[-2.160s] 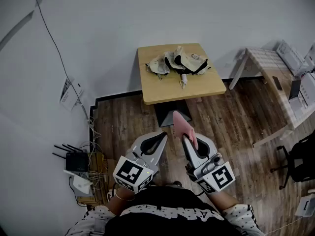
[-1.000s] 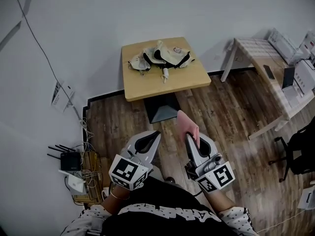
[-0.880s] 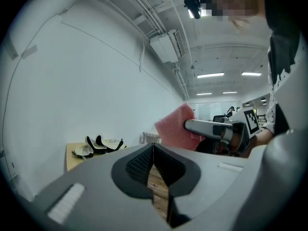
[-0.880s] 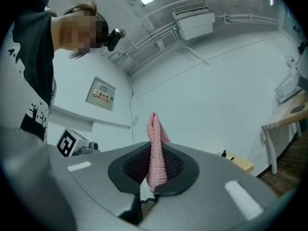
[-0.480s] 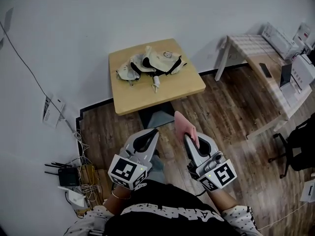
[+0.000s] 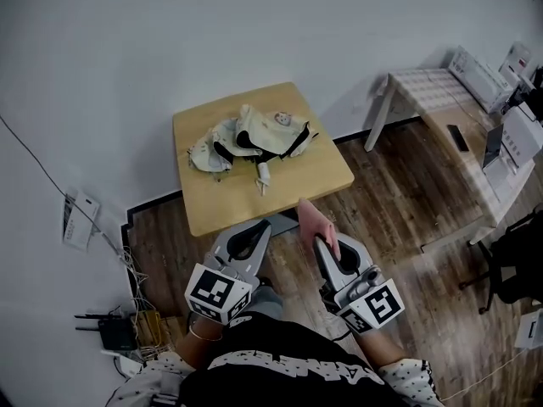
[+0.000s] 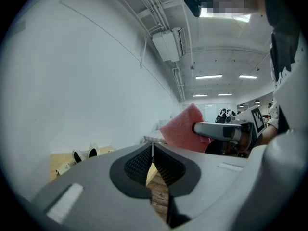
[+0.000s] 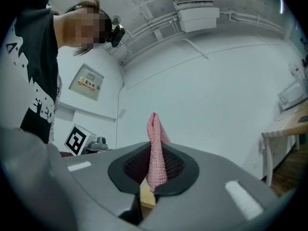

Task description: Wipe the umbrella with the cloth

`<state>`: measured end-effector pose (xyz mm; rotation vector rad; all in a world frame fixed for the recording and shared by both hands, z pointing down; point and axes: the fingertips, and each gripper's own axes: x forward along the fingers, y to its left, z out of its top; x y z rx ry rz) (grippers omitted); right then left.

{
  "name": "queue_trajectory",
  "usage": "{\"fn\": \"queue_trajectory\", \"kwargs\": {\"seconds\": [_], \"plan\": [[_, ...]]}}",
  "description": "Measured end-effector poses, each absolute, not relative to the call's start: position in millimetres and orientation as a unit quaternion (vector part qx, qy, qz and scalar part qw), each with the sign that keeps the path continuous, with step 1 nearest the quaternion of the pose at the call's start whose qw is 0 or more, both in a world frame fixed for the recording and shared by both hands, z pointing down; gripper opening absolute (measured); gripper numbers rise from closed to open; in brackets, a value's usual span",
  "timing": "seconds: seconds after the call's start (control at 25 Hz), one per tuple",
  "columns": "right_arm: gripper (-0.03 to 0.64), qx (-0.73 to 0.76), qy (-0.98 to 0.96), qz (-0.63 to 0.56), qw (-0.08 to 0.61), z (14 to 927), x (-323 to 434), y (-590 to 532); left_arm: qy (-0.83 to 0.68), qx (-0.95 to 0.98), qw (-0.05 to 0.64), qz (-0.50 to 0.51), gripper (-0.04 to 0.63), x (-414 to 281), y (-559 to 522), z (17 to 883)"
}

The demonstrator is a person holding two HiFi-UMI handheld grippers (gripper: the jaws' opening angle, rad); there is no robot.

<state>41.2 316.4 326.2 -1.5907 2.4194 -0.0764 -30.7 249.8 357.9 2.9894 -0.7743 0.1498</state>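
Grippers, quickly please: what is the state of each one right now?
Left gripper: closed, holding nothing.
Right gripper: closed on the pink cloth.

The near half of the wooden table (image 6: 293, 181) lies bare and open from the near side. The crumpled umbrella (image 6: 250, 138) fills its far half, with the wall (image 6: 212, 32) just behind.
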Motion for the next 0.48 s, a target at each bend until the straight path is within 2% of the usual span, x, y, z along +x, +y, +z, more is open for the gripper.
{"fn": "queue_trajectory", "kwargs": {"seconds": [0.48], "plan": [[0.029,-0.537,0.834,-0.043,0.118,331.8,41.4,218.9,-0.257,0.964,0.031,0.062,-0.014,-31.6,146.8,364.3]]}}
